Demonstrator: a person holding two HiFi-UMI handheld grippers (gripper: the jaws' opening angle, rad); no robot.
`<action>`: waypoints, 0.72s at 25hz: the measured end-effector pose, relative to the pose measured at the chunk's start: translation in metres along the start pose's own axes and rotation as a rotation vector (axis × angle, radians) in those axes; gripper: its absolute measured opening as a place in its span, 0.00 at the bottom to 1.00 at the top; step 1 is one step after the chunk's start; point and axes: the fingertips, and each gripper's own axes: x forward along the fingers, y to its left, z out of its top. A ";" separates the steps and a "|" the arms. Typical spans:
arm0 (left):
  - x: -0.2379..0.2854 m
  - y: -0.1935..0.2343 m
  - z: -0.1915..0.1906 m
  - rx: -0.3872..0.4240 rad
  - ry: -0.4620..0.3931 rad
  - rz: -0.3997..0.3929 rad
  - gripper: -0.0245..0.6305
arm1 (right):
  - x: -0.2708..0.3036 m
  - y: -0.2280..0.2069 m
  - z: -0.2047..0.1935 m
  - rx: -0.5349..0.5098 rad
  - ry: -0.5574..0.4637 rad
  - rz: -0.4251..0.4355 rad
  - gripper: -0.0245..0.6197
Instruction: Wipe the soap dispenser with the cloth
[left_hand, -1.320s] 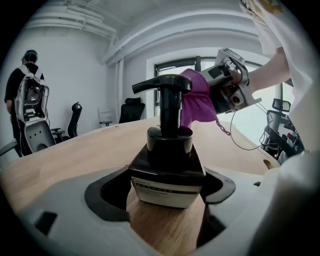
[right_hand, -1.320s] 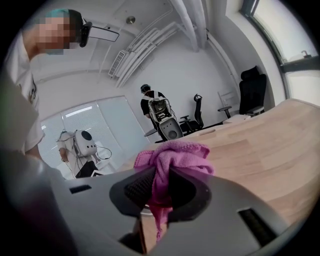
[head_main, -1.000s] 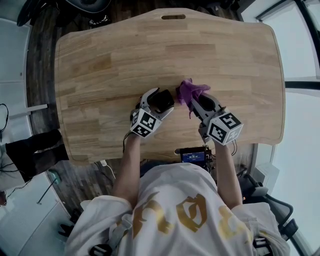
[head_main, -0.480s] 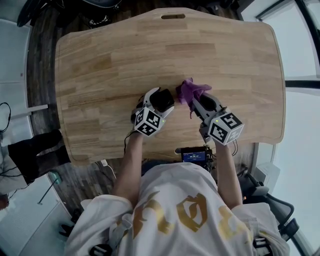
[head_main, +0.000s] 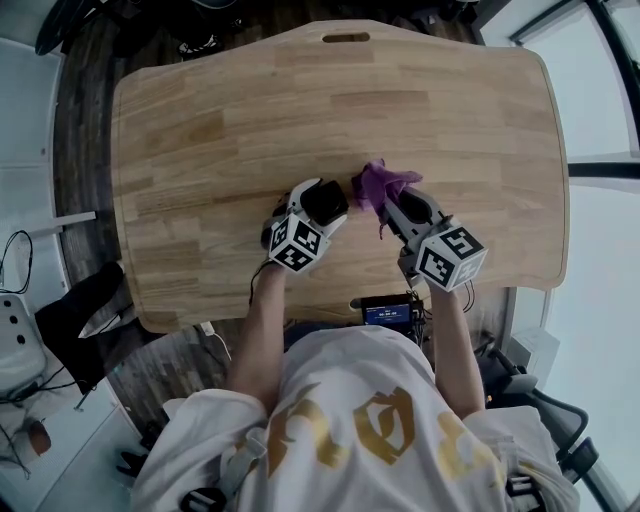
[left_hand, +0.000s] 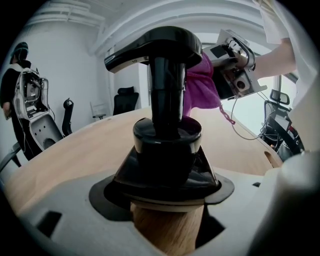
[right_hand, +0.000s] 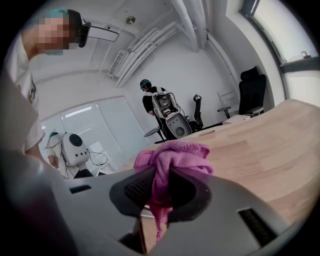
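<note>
The soap dispenser (left_hand: 167, 145) is black with a pump head and stands upright between the jaws of my left gripper (head_main: 318, 204), which is shut on its body. In the head view the soap dispenser (head_main: 325, 200) is near the table's middle. A purple cloth (head_main: 383, 184) is bunched in my right gripper (head_main: 398, 204), which is shut on it. The cloth (left_hand: 200, 85) presses against the right side of the pump head. In the right gripper view the cloth (right_hand: 172, 157) bulges out above the jaws and a strip hangs down between them.
The wooden table (head_main: 230, 120) stretches wide to the left and far side. A small device with a lit screen (head_main: 387, 312) hangs at the near edge. Office chairs (right_hand: 252, 92) and a person (right_hand: 150, 97) stand beyond the table.
</note>
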 end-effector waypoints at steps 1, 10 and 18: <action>0.000 0.000 0.000 -0.002 0.001 -0.004 0.59 | 0.000 -0.001 0.000 -0.001 -0.001 -0.002 0.14; -0.003 -0.004 0.010 -0.131 -0.036 -0.025 0.59 | -0.003 0.002 0.001 0.001 -0.005 -0.007 0.14; -0.020 -0.010 0.031 -0.171 -0.113 -0.027 0.59 | -0.010 0.006 0.011 -0.011 -0.031 -0.011 0.14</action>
